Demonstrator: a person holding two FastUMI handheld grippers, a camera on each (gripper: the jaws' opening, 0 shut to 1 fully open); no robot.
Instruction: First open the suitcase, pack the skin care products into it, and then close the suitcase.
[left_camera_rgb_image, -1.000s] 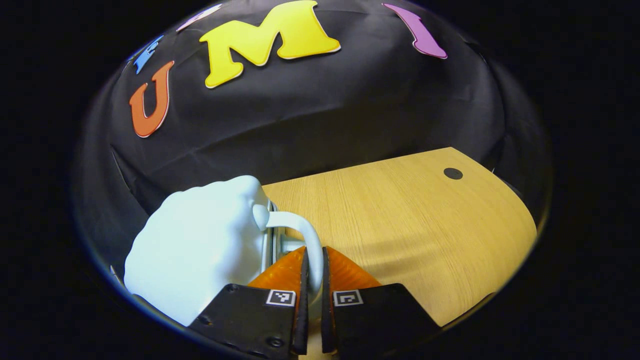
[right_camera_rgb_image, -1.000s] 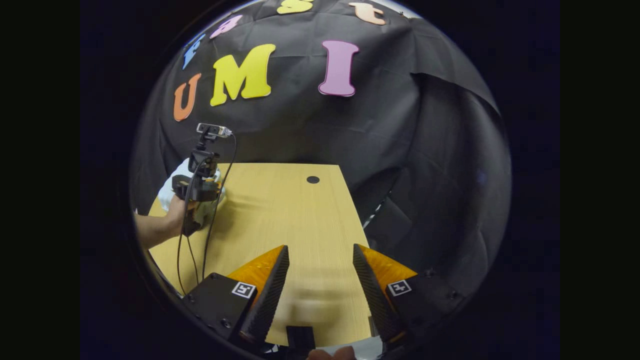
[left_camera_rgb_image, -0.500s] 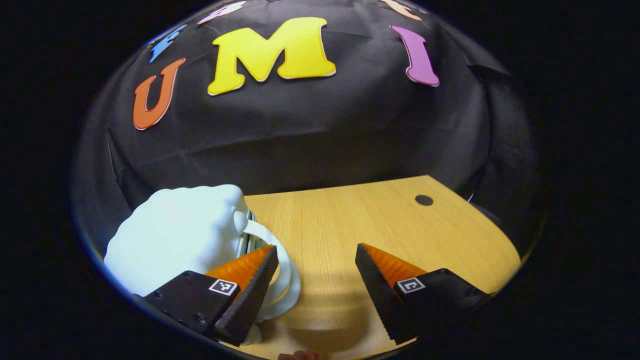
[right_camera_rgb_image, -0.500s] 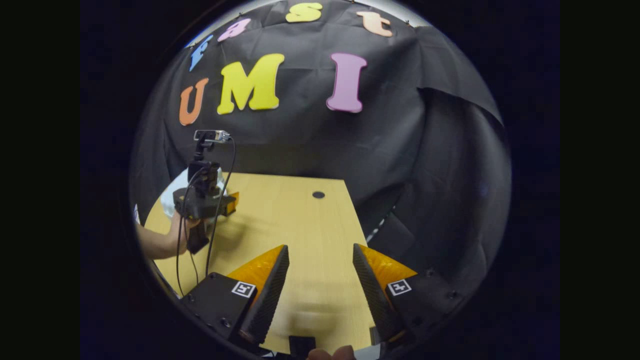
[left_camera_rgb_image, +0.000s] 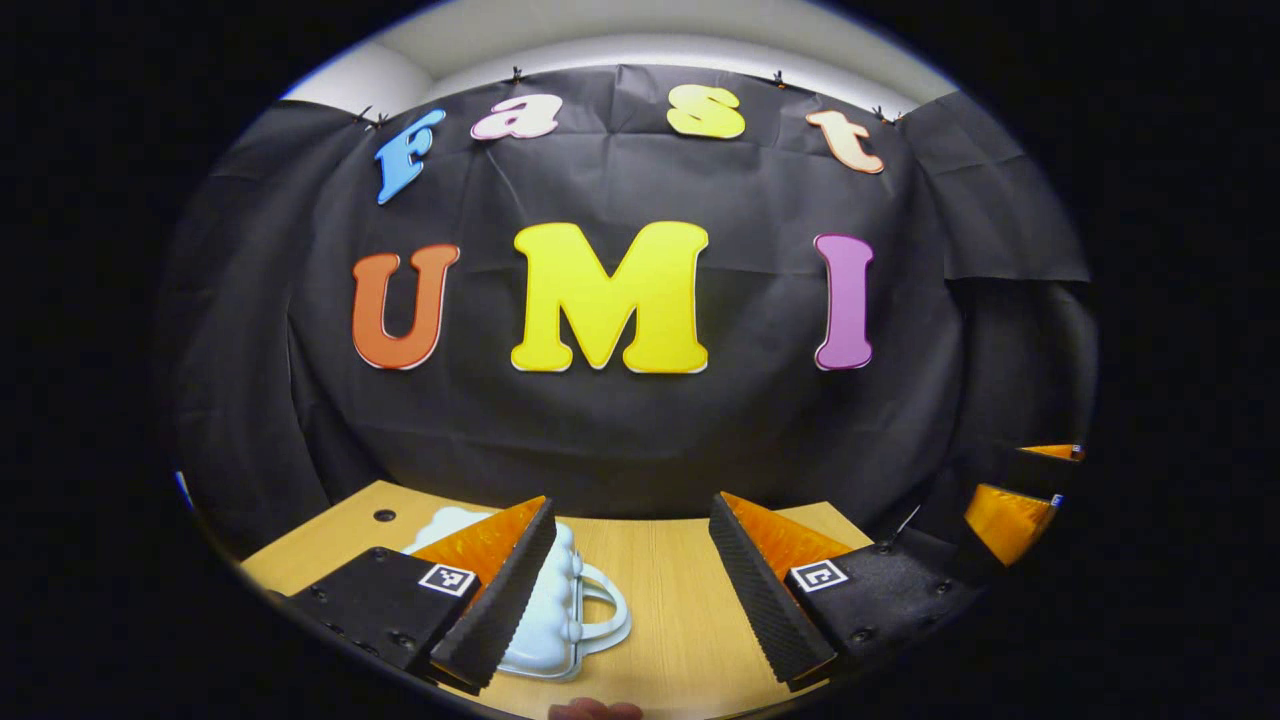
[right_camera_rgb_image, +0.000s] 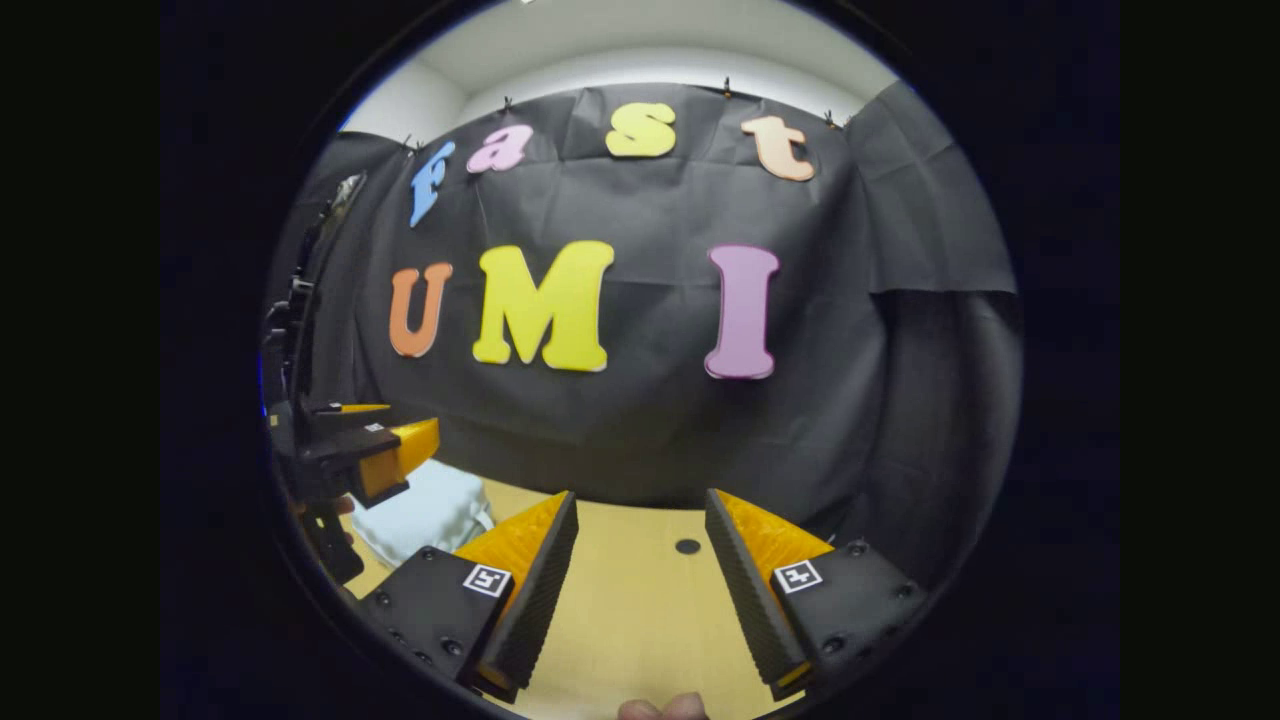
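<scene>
The wooden table (left_camera_rgb_image: 690, 600) carries the pale blue-white suitcase (left_camera_rgb_image: 545, 620), lying closed, its handle (left_camera_rgb_image: 605, 612) pointing away from the shell toward the bare wood. No skin care products can be seen around the suitcase, so the packing looks done and the task seems at or near its end. The left gripper (left_camera_rgb_image: 632, 585) hangs above and just behind the suitcase, jaws spread wide, holding nothing; the right gripper (right_camera_rgb_image: 640, 585) sits well off to the suitcase's handle side, likewise gaping and empty. To finish well, I would keep both tools raised and clear of the handle, and check that the lid's seam sits flush before drawing away.
</scene>
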